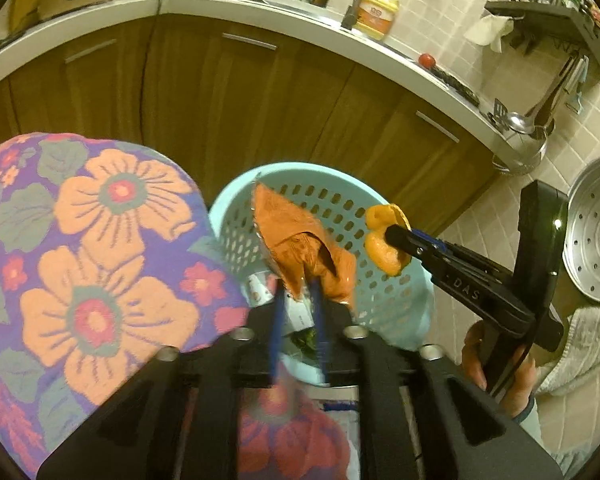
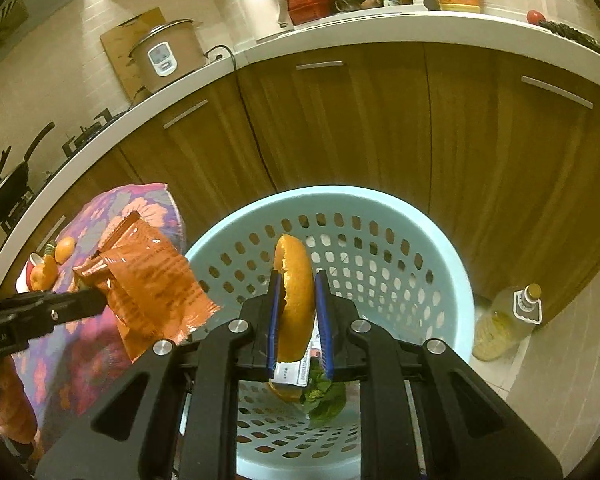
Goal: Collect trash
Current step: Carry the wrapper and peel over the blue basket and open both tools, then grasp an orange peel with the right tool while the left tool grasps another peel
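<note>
my right gripper, marked "das", clamps orange peel over the blue basket; my left gripper, over its rim, holds fingers apart beside an orange wrapper, print unreadable.

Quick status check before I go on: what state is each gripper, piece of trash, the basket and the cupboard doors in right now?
Left gripper: wrapper between its jaws, grip unclear.
Orange snack wrapper: crumpled, torn open, over the basket rim.
Right gripper: shut on the peel.
Orange peel: curled, held above the basket.
Light blue perforated basket: upright, open-topped, with a carton and green leaves inside.
Oil bottle: capped, on the floor.
Cabinet doors: closed.
</note>
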Motion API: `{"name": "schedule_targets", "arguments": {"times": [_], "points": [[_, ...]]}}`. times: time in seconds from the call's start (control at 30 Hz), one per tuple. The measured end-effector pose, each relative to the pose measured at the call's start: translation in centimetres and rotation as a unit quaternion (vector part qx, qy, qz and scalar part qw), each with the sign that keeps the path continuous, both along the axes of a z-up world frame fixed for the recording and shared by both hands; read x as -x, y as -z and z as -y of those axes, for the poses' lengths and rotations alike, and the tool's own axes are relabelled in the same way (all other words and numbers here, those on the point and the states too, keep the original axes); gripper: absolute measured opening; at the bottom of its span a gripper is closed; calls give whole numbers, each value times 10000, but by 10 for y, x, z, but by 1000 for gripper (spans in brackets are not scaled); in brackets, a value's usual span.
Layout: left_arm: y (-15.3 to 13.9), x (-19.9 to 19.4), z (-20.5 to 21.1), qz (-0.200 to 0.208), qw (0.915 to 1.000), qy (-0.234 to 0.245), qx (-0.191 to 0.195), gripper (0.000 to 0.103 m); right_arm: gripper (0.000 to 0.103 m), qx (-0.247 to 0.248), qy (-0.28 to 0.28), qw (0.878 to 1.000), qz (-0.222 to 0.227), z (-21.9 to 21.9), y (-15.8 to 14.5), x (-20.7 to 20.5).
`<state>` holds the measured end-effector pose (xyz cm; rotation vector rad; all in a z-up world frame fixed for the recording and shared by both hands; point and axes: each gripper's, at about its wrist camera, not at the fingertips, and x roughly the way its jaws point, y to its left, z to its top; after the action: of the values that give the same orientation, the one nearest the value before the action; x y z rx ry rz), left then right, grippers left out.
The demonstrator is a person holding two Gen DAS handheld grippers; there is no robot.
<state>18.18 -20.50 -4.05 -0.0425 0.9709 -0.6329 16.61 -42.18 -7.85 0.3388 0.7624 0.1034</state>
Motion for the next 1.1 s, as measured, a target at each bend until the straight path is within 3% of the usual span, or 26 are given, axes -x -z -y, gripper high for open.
{"name": "schedule_targets", "arguments": {"times": [0.07, 0.23, 0.7, 0.97, 1.1], "points": [[0, 3, 2, 56, 10000, 31, -39, 27, 21, -103, 56, 9998, -135, 4, 4, -2], [-10, 12, -4, 211, 9998, 33, -10, 30, 22, -104, 94, 9998, -103, 6, 2, 1], [-52, 32, -81, 701, 9950, -591, 406, 44, 22, 124, -573, 9973, 435, -55, -49, -1], [-68, 44, -143, 977, 9863, -1210, 544, 49, 22, 186, -1014, 9925, 653, -90, -74, -11], [-72, 49, -176, 1081, 9799, -1599, 507, 50, 29, 296, -1263, 9886, 769, -114, -86, -19]]}}
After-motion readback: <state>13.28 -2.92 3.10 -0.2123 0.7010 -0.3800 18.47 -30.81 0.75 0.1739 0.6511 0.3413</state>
